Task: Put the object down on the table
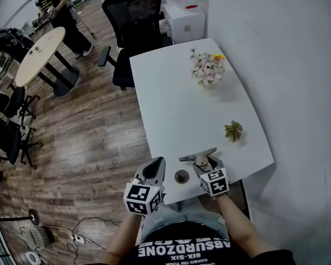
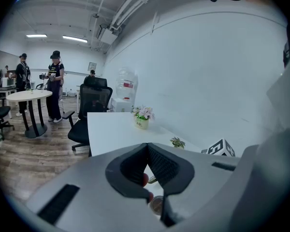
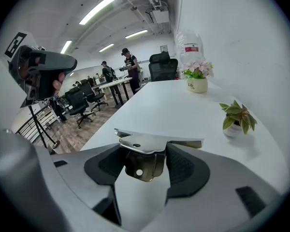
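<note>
Pinched between the ribbed black pads point(image 3: 182, 166) of the right gripper point(image 3: 146, 161): a metal piece point(image 3: 146, 144), bright and polished, made of thin bent sheet. Two parts to its shape: a wide flat blade with a straight front edge, and a short, narrower folded tab with a small round hole. Tab gripped from both sides, sunk back between the fingers; blade proud of the fingertips, just ahead of and above them. Long axis crosswise to the fingers, running left to right past both tips, blade face roughly level, front edge pointing away from the gripper. In the head view, tilted slightly, right end farther out than the left.

Held over the near end of the table point(image 1: 171, 104), a smooth white top with rounded corners. Cannot tell whether resting on it or just clear of it.

Left gripper point(image 2: 148, 150) with its ribbed dark pads point(image 2: 163, 166) pressed together at the tips, a narrow gap open lower down. Round cable hole point(image 1: 181, 176) between the two sets of fingertips, just behind the blade.

Ahead and to the right of the right fingertips, a small potted plant point(image 3: 237, 116) with pointed green and pinkish leaves. Well beyond it, a flower pot point(image 1: 207, 69) with pale blossoms.
</note>
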`<state>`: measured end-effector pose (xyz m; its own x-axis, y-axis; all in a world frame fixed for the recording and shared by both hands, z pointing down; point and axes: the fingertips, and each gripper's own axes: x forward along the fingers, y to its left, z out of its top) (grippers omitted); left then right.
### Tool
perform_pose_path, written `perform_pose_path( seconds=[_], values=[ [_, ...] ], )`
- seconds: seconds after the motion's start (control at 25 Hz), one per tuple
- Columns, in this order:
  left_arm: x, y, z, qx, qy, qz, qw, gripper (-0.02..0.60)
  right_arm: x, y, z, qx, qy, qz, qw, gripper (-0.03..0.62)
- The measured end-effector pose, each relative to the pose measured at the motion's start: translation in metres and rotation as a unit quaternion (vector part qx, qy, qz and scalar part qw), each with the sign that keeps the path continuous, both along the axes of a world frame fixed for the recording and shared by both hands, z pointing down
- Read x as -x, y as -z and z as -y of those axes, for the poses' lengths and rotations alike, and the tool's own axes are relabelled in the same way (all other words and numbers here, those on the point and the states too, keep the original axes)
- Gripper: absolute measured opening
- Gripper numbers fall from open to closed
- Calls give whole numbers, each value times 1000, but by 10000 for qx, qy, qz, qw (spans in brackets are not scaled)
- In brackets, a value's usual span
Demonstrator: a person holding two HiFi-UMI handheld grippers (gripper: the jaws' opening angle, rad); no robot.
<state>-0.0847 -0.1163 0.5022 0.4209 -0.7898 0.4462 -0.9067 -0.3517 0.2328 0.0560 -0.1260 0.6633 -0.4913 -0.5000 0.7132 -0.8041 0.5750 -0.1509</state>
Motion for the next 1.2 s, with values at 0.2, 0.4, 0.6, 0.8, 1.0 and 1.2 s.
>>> perform_pose_path(
  seconds=[0.2, 0.4, 0.6, 0.8, 1.0, 1.2],
  values=[
    [0, -3, -1, 12, -11, 15, 10000, 5, -1, -9, 0, 37, 32, -54, 10000, 258],
    [1, -2, -2, 13, -18, 23, 10000, 5, -1, -14, -1, 53, 50, -116, 9999, 258],
    [3, -2, -3, 22, -23, 28, 10000, 5, -1, -19, -3, 88, 81, -174, 9998, 256],
    [6, -2, -4, 33, -6, 25, 10000, 5, 0, -23, -4, 102, 102, -234, 9996, 258],
    [7, -5, -6, 45, -12, 23, 10000, 5, 1, -27, -7, 94, 129, -309, 9994, 258],
    [6, -5, -5, 43, -14, 23, 10000, 5, 1, -30, -7, 122, 171, -345, 9992, 258]
  ],
)
